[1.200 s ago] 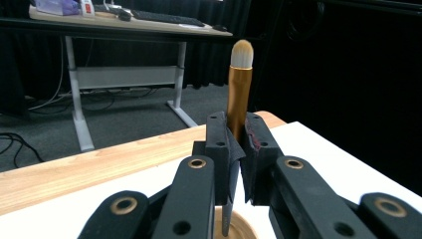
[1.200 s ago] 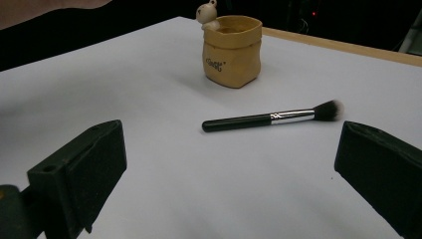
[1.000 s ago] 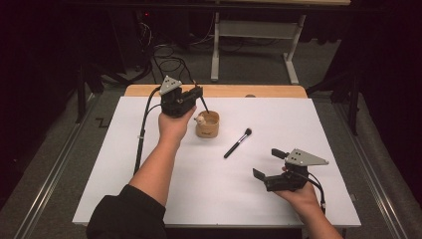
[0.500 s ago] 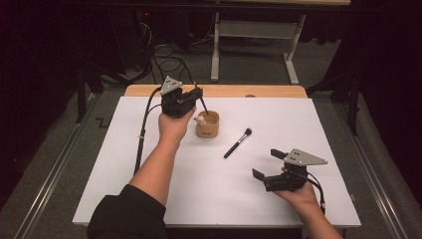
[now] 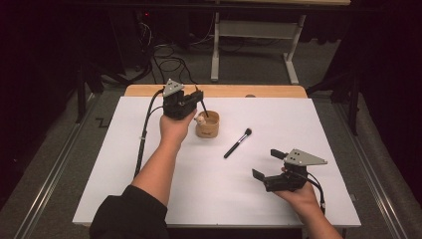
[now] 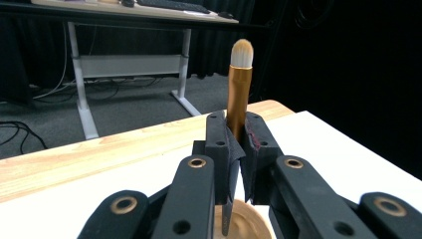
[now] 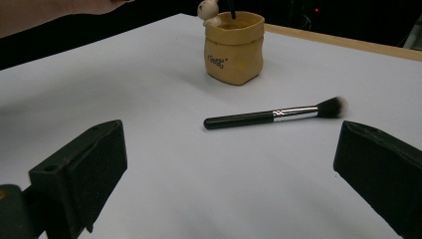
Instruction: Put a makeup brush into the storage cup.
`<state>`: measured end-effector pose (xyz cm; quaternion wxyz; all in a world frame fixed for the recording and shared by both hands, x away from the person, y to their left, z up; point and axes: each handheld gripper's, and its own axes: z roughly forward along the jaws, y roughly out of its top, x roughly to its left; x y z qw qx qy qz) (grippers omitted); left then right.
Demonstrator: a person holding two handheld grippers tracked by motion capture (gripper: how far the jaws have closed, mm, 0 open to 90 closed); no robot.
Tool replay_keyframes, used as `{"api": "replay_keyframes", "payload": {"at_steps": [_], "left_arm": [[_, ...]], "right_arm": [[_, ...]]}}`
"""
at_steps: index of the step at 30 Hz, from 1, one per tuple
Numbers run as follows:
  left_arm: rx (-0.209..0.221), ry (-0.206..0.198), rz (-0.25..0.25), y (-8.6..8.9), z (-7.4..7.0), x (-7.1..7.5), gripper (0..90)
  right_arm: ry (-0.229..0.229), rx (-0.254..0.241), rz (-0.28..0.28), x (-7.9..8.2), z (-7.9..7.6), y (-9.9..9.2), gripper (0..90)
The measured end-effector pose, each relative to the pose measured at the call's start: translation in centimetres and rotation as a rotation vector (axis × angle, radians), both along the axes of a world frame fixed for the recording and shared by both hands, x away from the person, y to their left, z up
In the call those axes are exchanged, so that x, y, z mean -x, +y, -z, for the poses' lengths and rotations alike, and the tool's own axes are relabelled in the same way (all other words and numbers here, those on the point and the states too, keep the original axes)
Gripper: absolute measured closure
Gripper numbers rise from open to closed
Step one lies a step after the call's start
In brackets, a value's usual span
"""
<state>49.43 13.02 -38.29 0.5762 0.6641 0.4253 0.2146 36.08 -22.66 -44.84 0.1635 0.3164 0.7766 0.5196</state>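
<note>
White table | left gripper clamps gold brush, handle hidden | right gripper released

A white sheet covers a light wooden table. Toward its far side stands a small tan sack-shaped pot with a tiny pale figure on its rim. The left gripper, black with a grey three-cornered plate, hangs just beside the pot's left, with a thin dark handle running down from its jaws into the pot. A black-handled makeup brush lies flat to the pot's right. Well apart, near the front edge, the right gripper rests with its jaws spread.
</note>
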Motion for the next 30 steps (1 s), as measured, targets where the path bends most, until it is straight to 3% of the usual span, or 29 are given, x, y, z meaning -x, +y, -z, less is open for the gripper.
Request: {"api": "replay_keyframes", "payload": {"at_steps": [30], "left_arm": [[0.016, 0.059, -0.034, 0.9, 3.0, 0.0, 83.5]], "right_arm": [[0.008, 0.006, -0.008, -0.1, 0.2, 0.2, 1.3]]}}
